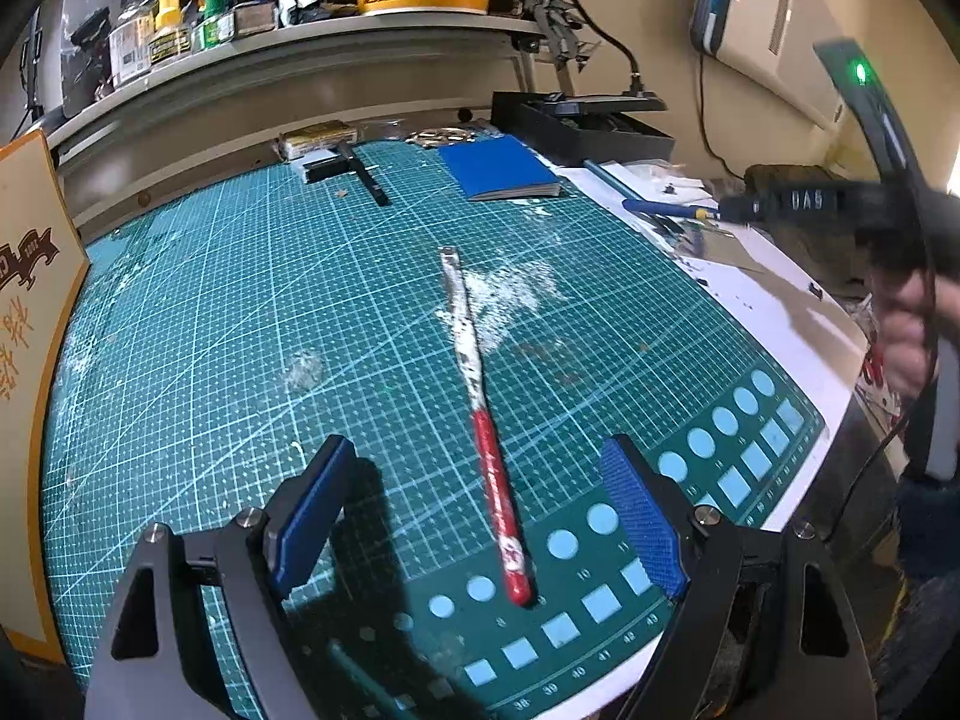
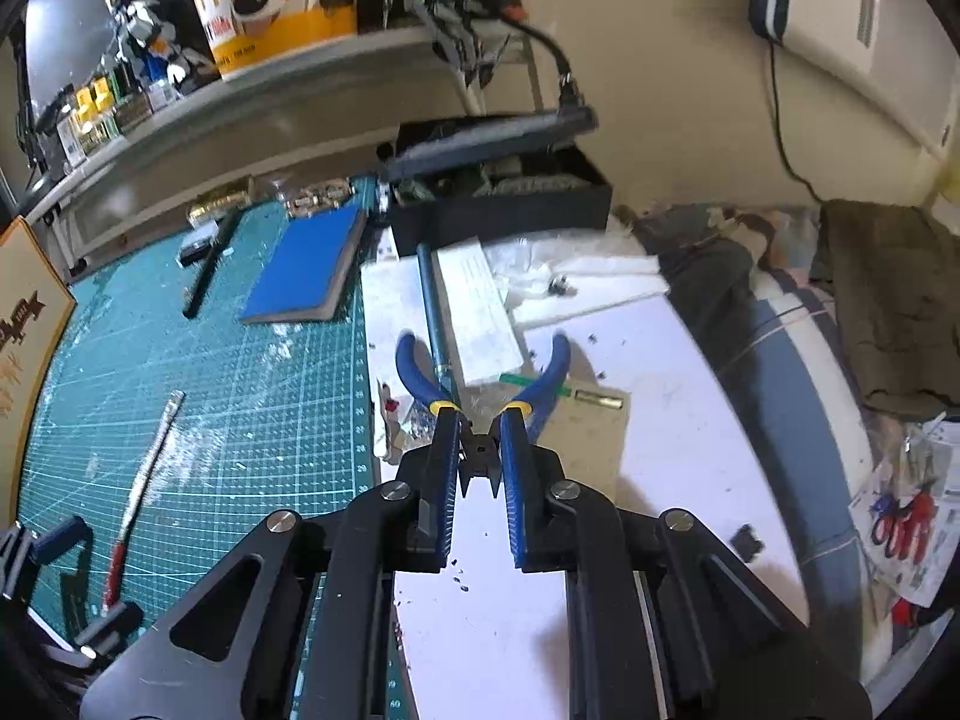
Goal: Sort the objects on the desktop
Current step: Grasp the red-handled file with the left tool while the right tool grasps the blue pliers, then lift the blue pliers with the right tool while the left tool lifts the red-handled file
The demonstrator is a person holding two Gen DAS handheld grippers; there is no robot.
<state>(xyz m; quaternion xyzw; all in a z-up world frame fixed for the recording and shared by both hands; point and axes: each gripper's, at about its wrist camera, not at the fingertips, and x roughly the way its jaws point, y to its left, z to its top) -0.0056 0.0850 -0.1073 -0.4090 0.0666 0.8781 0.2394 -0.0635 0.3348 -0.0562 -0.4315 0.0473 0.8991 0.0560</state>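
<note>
A red-handled file with a paint-crusted blade (image 1: 480, 414) lies on the green cutting mat (image 1: 240, 312), its handle end between my fingers. My left gripper (image 1: 480, 480) is open and low over the mat, straddling the handle without touching it. My right gripper (image 2: 480, 420) is shut on the blue-handled pliers (image 2: 480, 456), holding them by the head with the handles (image 2: 414, 369) spread forward, above the white board (image 2: 690, 420). The file also shows in the right wrist view (image 2: 144, 480). The right gripper appears blurred at the right of the left wrist view (image 1: 798, 201).
A blue notebook (image 1: 498, 168) and a black pen (image 1: 366, 174) lie at the mat's far side. A black box of parts (image 2: 504, 204) stands behind. A blue rod (image 2: 432, 306), a white block (image 2: 480, 312) and a card (image 2: 594, 438) lie on the board. A shelf of bottles (image 1: 156, 36) is behind.
</note>
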